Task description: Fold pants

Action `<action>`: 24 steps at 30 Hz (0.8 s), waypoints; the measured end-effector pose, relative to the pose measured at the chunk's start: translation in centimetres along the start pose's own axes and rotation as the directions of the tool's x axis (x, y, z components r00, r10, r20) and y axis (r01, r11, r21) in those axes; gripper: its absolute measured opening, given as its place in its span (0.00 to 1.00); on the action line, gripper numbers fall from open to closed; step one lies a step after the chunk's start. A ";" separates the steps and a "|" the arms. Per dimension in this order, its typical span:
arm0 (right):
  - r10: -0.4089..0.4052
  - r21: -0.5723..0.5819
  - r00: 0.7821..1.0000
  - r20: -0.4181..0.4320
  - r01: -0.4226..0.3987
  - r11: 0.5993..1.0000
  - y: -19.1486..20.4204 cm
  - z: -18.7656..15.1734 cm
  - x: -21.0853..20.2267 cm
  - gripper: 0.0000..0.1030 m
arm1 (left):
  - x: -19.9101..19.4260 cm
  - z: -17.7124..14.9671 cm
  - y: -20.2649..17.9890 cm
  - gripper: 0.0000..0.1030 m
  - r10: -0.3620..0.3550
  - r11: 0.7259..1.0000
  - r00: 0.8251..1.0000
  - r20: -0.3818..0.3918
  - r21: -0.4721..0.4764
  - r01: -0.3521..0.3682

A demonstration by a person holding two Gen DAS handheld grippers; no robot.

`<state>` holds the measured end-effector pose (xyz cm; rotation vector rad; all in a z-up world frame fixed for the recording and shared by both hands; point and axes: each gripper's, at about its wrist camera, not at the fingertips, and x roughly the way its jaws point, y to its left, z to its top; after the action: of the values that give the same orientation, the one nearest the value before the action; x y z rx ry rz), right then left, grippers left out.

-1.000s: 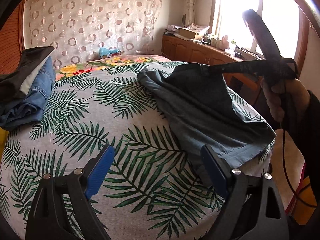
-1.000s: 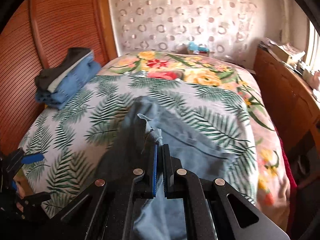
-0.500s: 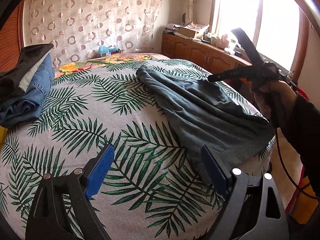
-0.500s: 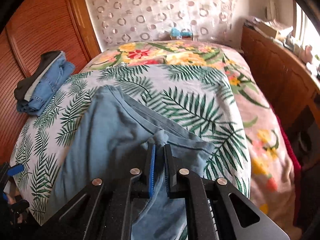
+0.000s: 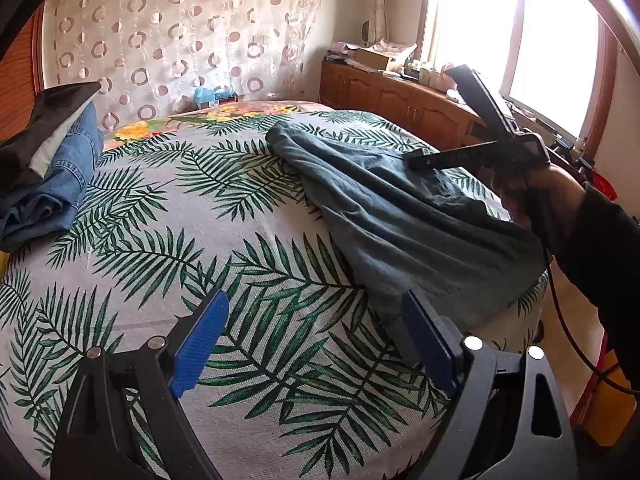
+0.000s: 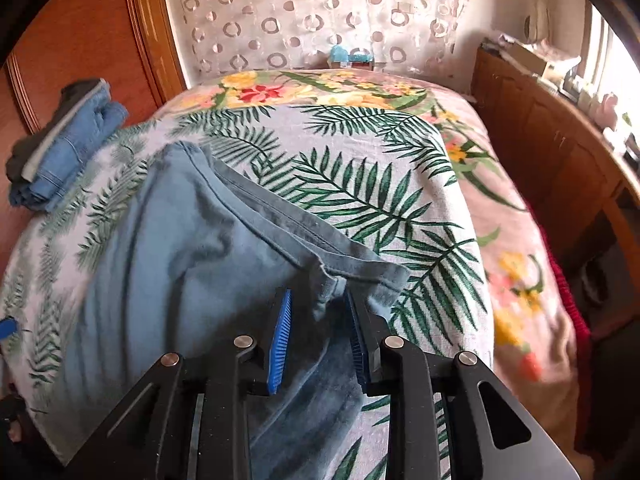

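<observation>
Blue-grey pants lie spread across the right half of the bed, one edge hanging over its near side. My left gripper hovers open above the leaf-print cover, and its right pad is just at the pants' near edge. In the left wrist view a hand holds my right gripper low over the far part of the cloth. In the right wrist view the right gripper has its jaws opening. A folded corner of the pants lies slack between the blue pads, which do not press on it.
A stack of folded clothes, with jeans in it, sits at the bed's left side against a wooden panel. The palm-leaf bed cover is bare between the stack and the pants. Wooden cabinets line the right wall under a bright window.
The right gripper came down with the pants, laid them flat on the bed, and its jaws parted off the cloth corner. The left gripper kept still and open.
</observation>
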<state>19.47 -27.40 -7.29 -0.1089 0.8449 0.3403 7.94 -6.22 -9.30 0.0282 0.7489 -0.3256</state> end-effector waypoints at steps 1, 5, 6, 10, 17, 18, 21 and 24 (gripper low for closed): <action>0.001 -0.004 1.000 0.003 -0.001 1.000 -0.1 0.1 0.1 0.27 | 0.1 -0.1 -0.1 0.86 -0.001 1.000 1.000 -0.003 0.001 0.001; -0.012 -0.041 1.000 0.020 0.013 0.999 0.2 0.8 -0.2 0.05 | 0.5 -0.4 -0.3 0.86 -0.003 1.000 1.000 -0.015 0.005 0.003; -0.012 -0.043 0.999 0.033 0.013 0.999 0.2 1.0 -0.6 0.05 | 0.5 -0.5 -0.3 0.86 -0.004 1.000 1.000 -0.016 0.004 0.004; -0.059 -0.033 0.993 0.101 0.063 0.997 -0.2 1.5 -2.1 0.04 | 0.5 -0.5 -0.3 0.86 -0.006 1.000 1.000 -0.016 0.002 0.006; -0.114 -0.009 0.991 0.070 0.114 0.993 -1.2 1.2 -0.6 0.04 | 0.4 -0.5 -0.1 0.86 -0.006 1.000 1.000 -0.012 -0.003 0.006; -0.115 -0.007 0.991 0.062 0.115 0.993 -1.2 1.2 -0.3 0.04 | 0.3 -0.5 -0.1 0.86 -0.006 1.000 1.000 -0.013 -0.005 0.006; -0.109 0.009 0.992 0.059 0.109 0.994 -1.4 1.1 0.2 0.04 | 0.4 -0.6 0.0 0.86 -0.006 1.000 1.000 -0.015 -0.006 0.006; -0.108 0.026 0.991 0.082 0.106 0.994 -1.8 1.6 -0.2 0.04 | 0.4 -0.6 -0.1 0.86 -0.008 1.000 1.000 -0.016 -0.005 0.007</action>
<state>21.08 -28.80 -6.19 -0.1183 0.7568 0.2330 7.82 -6.33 -10.03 0.0236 0.7656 -0.3311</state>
